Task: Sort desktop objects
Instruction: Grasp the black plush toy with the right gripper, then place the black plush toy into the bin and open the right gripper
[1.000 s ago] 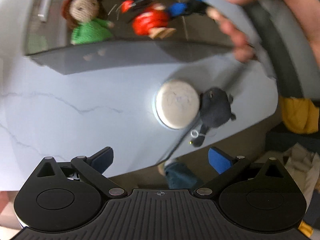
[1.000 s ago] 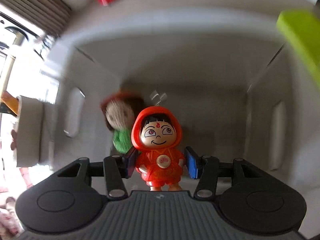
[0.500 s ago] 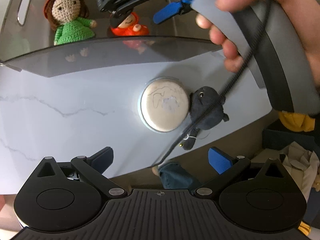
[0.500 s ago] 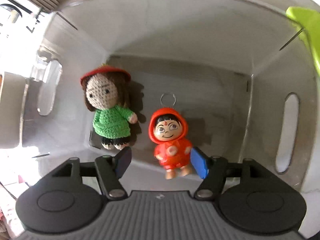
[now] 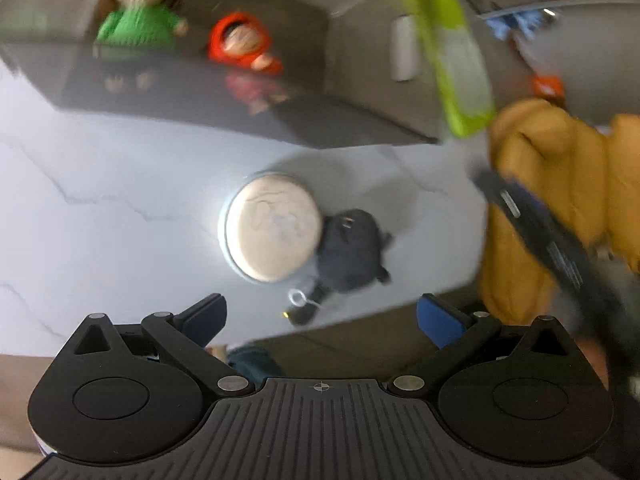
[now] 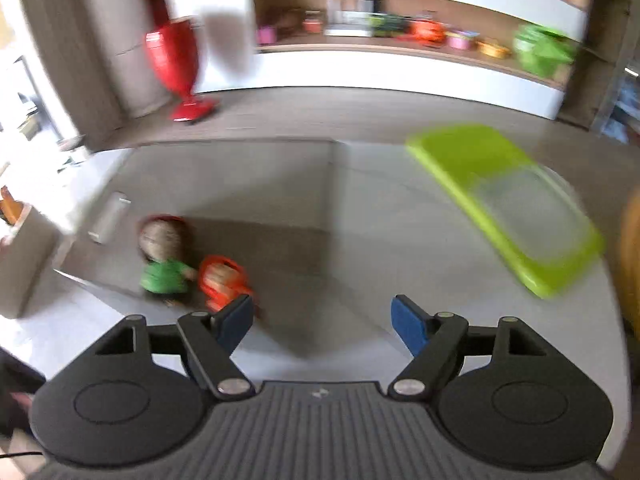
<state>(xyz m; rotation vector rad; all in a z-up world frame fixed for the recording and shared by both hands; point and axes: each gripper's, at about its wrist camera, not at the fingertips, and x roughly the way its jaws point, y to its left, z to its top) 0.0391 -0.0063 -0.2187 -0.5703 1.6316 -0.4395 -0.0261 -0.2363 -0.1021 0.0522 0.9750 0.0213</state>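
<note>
Left gripper (image 5: 320,314) and right gripper (image 6: 322,322) both gaping empty, round cream-lidded tin (image 5: 272,227) touching dark grey plush keychain (image 5: 348,252) lying ahead of left jaws, red hooded figurine (image 6: 222,280) and green-dressed crochet doll (image 6: 164,258) lying in grey bin (image 6: 280,184) ahead-left of right jaws.

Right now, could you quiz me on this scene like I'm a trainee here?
1. True or false: the red-hooded figurine lies inside the grey bin.
2. What touches the round white disc on the table: A) green-dressed doll, B) dark plush toy, C) lime lid?
3. Fill in: the right gripper is ____.

Key: 1 true; 2 B; 3 open, holding nothing.
</note>
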